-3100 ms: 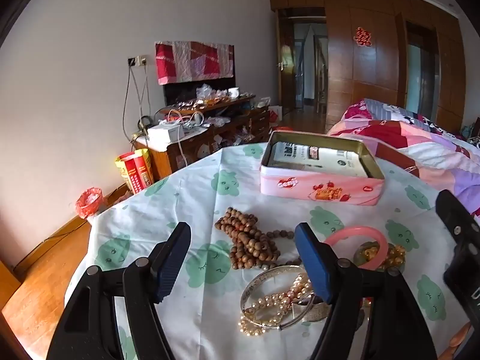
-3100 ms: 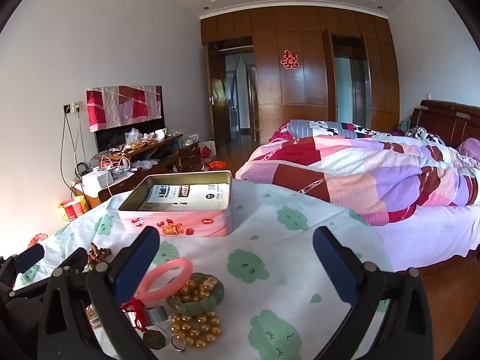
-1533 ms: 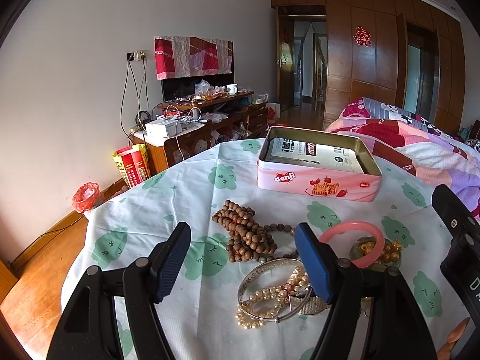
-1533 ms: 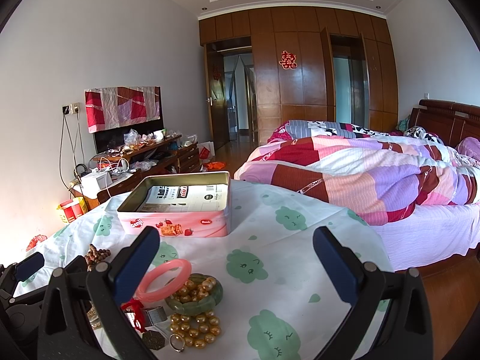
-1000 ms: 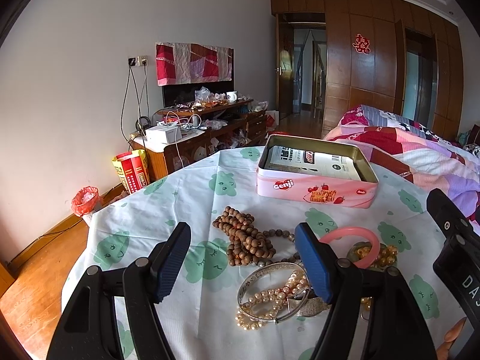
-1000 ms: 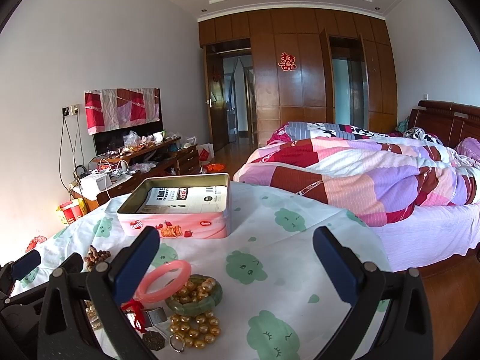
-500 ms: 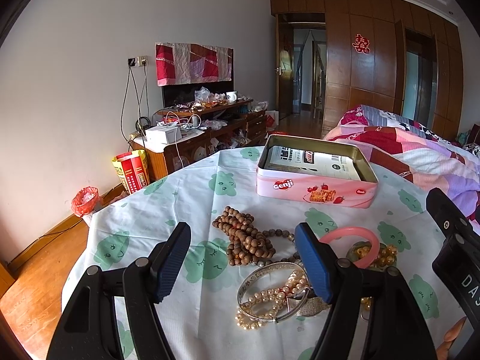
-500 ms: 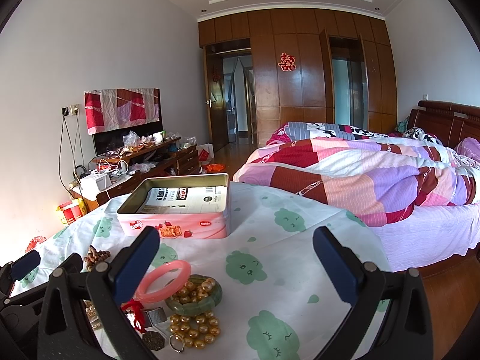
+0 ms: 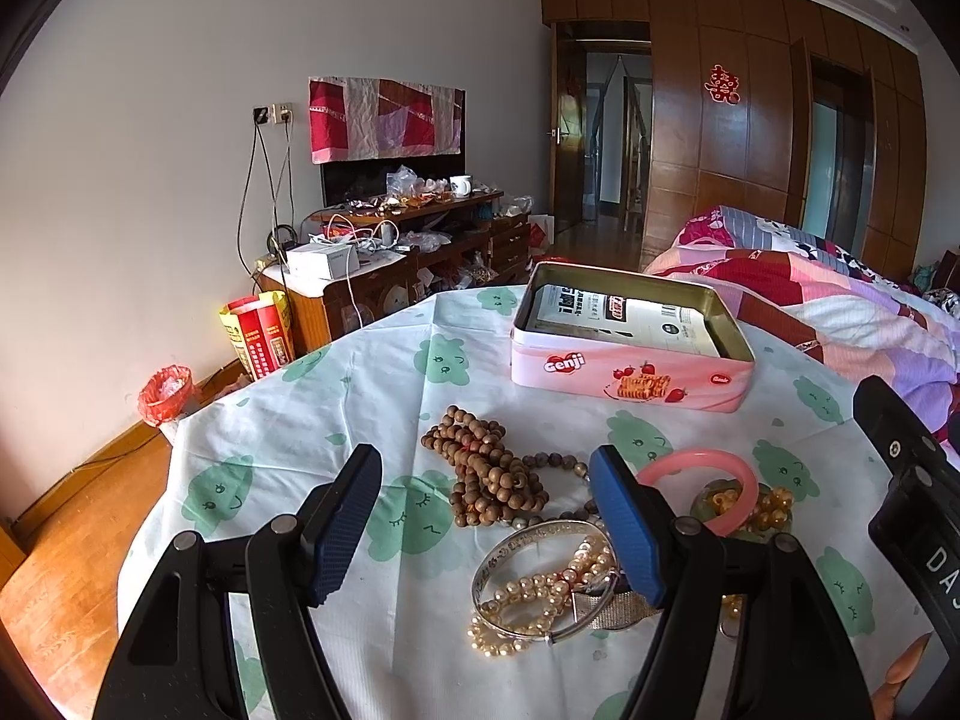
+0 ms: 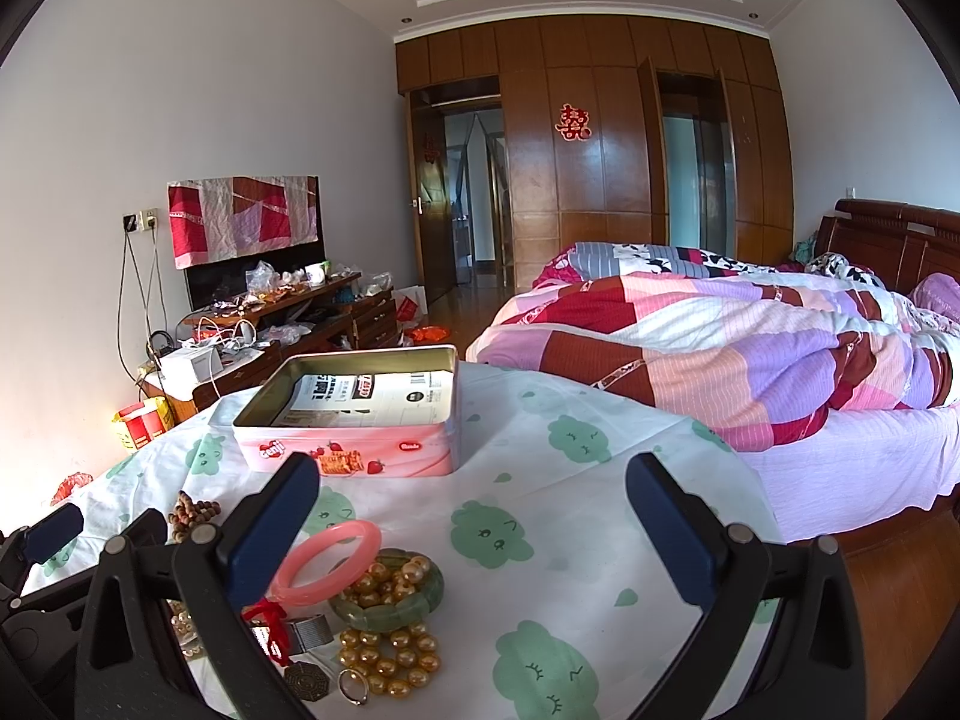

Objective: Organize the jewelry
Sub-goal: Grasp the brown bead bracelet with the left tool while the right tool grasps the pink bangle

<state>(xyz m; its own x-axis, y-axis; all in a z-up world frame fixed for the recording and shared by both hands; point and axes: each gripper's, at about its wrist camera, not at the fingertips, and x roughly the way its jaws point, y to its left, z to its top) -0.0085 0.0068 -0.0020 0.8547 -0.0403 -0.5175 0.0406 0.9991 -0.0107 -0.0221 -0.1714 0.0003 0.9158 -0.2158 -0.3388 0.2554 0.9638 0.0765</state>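
Observation:
An open pink tin [image 9: 630, 360] stands at the far side of the table; it also shows in the right wrist view [image 10: 360, 420]. Jewelry lies in a heap near me: brown wooden beads [image 9: 486, 468], a silver bangle with a pearl strand [image 9: 540, 588], a pink bangle [image 9: 702, 480] [image 10: 327, 561], a green bangle [image 10: 390, 600] and gold beads [image 10: 390, 654]. My left gripper [image 9: 486, 516] is open and empty, just above the beads and silver bangle. My right gripper [image 10: 474, 516] is open and empty over the cloth right of the heap.
The round table has a white cloth with green prints [image 10: 540, 480]. A bed with a patchwork quilt [image 10: 750, 348] lies to the right. A cluttered TV cabinet [image 9: 390, 252] stands at the wall on the left, with a wooden floor [image 9: 60, 540] below.
Both views shifted only slightly. Both grippers stay open and empty, and the jewelry has not moved.

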